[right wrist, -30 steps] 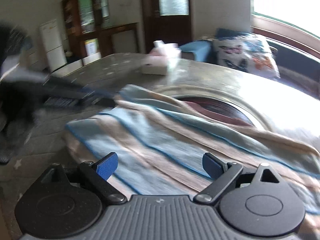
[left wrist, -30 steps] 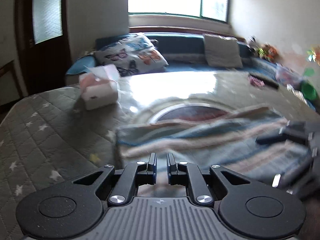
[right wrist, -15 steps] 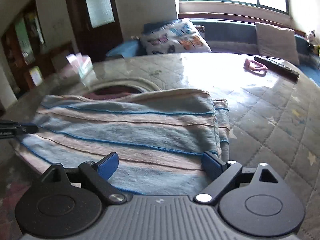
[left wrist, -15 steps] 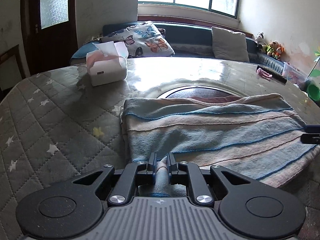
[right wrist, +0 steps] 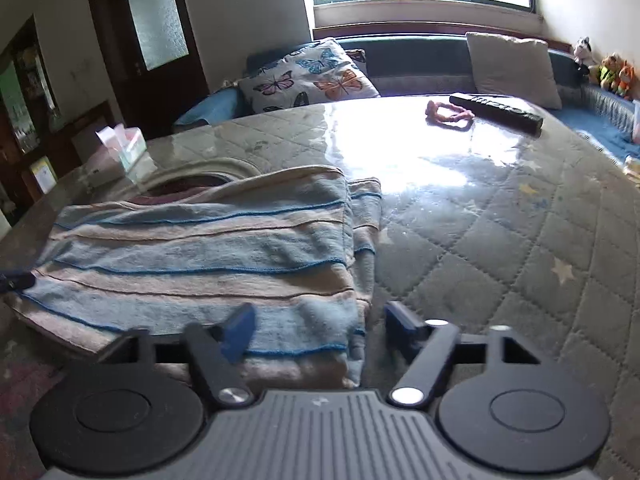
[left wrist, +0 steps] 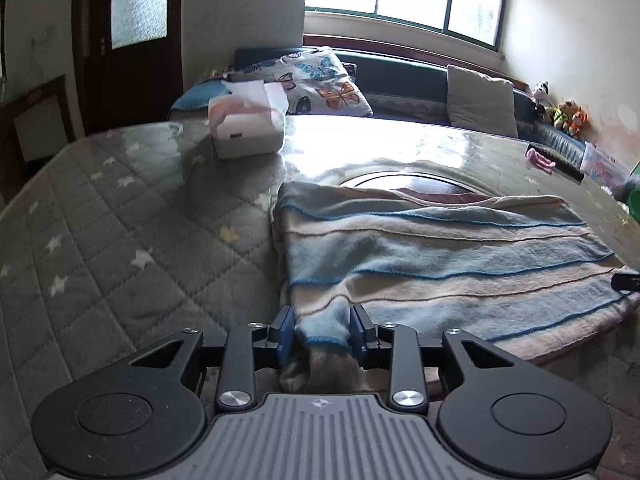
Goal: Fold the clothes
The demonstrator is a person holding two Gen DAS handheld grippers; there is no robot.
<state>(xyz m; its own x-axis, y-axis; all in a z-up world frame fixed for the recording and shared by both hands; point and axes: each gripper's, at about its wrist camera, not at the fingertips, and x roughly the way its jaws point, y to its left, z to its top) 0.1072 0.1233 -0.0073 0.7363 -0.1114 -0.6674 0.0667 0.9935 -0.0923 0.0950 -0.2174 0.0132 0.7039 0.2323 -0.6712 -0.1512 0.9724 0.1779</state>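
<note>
A folded garment with blue, beige and pink stripes lies flat on the quilted, star-patterned table cover. My left gripper is at its near left corner. The jaws are opening, and the corner sits loose between the blue pads with a small gap on the left side. In the right wrist view the same garment fills the left half. My right gripper straddles its near right corner. Its jaws are closing, and the pads stand clear of the fabric.
A white tissue box stands at the table's far left. A black remote and a pink hair tie lie at the far right. Beyond the table is a sofa with a butterfly cushion.
The left jaws, pinched shut on the garment's corner before, have parted. The right gripper swung to the garment's right corner and its wide jaws have narrowed. The garment now lies flat.
</note>
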